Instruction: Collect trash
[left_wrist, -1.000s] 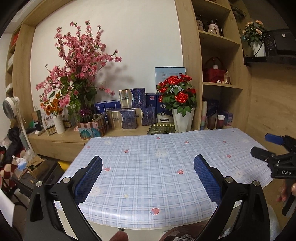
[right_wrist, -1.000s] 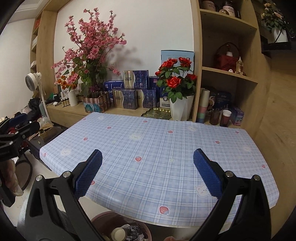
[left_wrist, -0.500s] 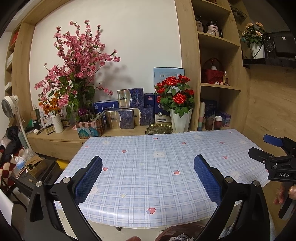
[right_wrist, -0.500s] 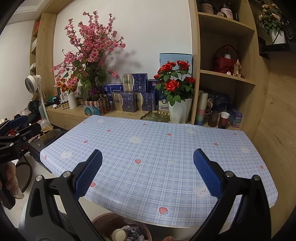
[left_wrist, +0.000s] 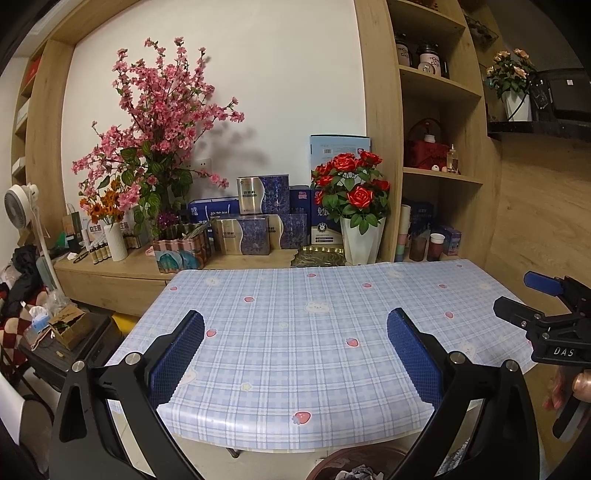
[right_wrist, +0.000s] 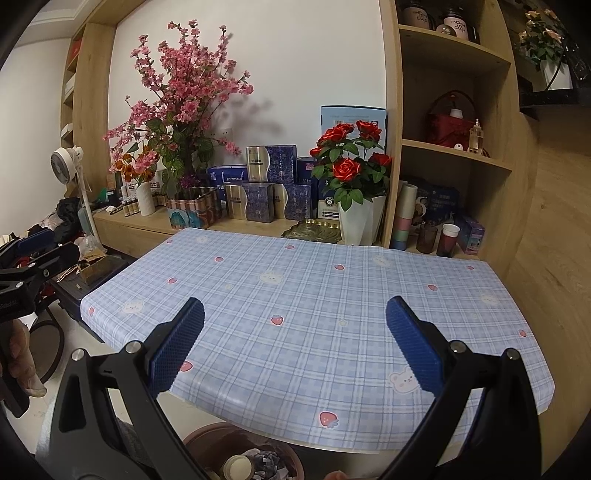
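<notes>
brown bin (right_wrist: 240, 456) below the table's (right_wrist: 332, 295) near edge holds crumpled grey paper trash (right_wrist: 264, 461) and a pale round lid. i see my left gripper (left_wrist: 295, 345) and right gripper (right_wrist: 295, 343) both spread wide, empty.

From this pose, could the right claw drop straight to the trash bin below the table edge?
Probably yes: the right claw, open and empty, hangs above the bin, which sits in front of the table, nothing between.

Black claw (left_wrist: 295, 343) arms, blue textured pads (left_wrist: 177, 354), silver screws.
</notes>
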